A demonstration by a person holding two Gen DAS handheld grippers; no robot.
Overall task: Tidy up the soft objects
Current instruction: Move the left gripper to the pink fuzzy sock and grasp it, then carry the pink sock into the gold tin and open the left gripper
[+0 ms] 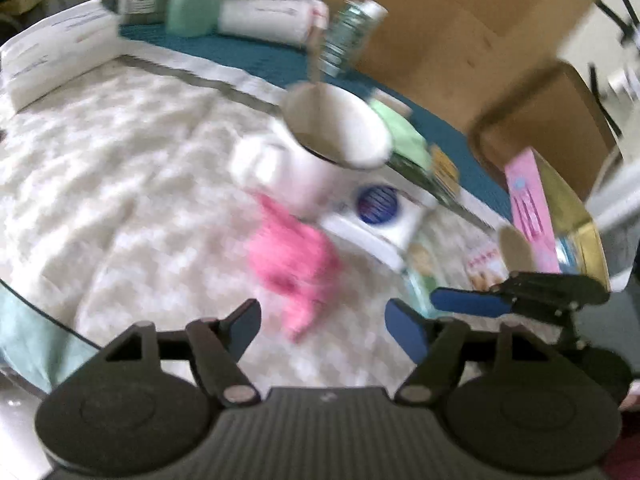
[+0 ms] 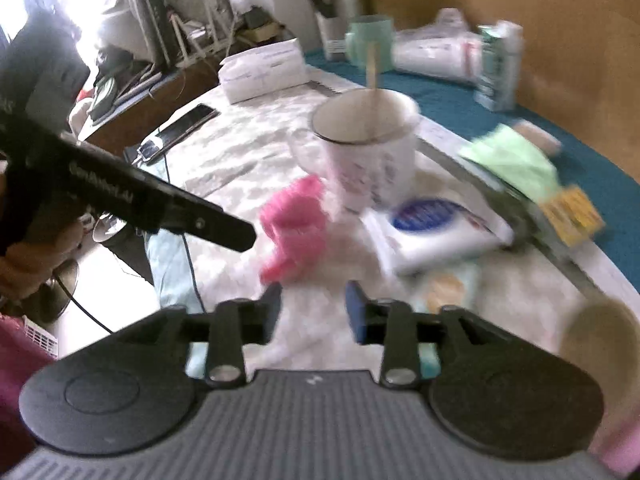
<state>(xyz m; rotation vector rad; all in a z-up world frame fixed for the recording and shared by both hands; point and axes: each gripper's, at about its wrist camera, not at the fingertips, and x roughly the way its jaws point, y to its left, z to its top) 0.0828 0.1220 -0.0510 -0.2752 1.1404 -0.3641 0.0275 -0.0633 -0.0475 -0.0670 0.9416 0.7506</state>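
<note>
Both claws, left claw [image 1: 322, 322] and right claw [image 2: 313, 312], open, empty; pink cloth [image 1: 294, 258] ungrasped at 12 o'clock, beside mug [image 1: 320, 152]; organizing barely begun

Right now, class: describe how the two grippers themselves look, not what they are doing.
Both are black plastic with ribbed grey bases and round side discs. The left gripper has blue pads and silver pivot pins. The right gripper looks alike, also blue-padded. The left one's side carries blurred white lettering.
</note>
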